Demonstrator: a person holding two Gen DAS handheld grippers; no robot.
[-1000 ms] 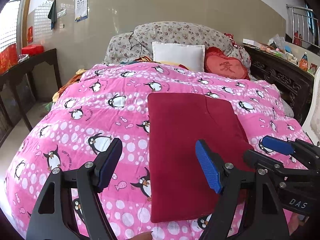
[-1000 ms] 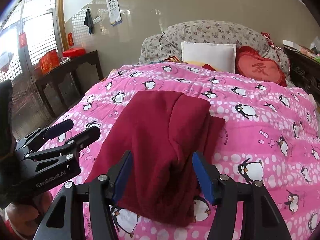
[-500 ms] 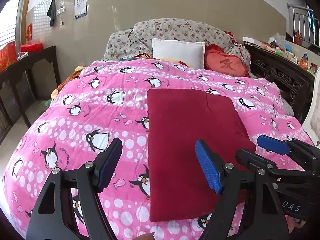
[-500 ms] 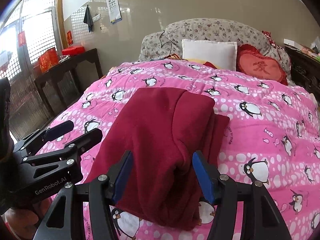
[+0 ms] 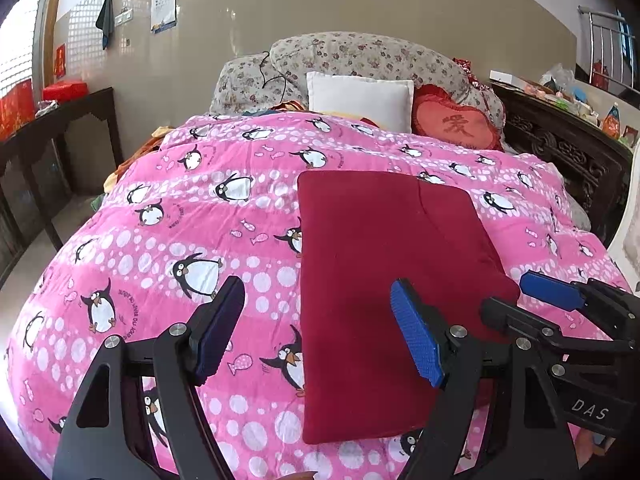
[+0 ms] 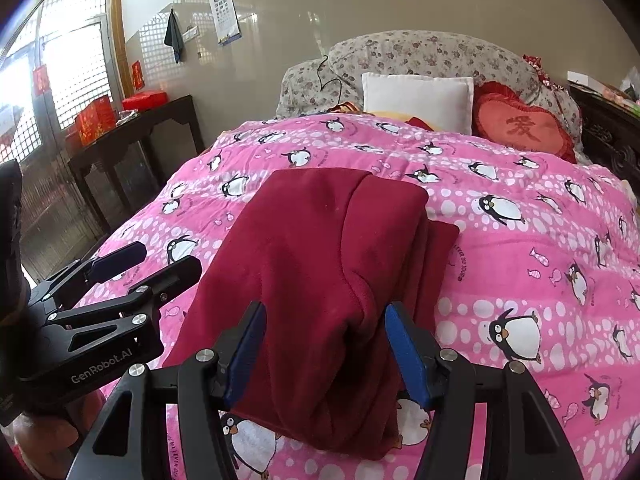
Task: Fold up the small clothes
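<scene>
The dark red fleece garment (image 5: 384,280) lay folded lengthwise on the pink penguin-print quilt (image 5: 180,240), just ahead of both grippers. The left gripper (image 5: 316,336) and right gripper (image 6: 324,352) hung apart, empty, probably poised for the next fold.

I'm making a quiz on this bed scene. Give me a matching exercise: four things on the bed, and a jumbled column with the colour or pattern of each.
Things:
1. folded garment
2. quilt
3. square pillow
4. heart cushion

Looks:
A. plain white
B. red with a character on it
C. pink with penguins
D. plain dark red

Pairs: 1-D, 2-C, 3-A, 4-B
</scene>
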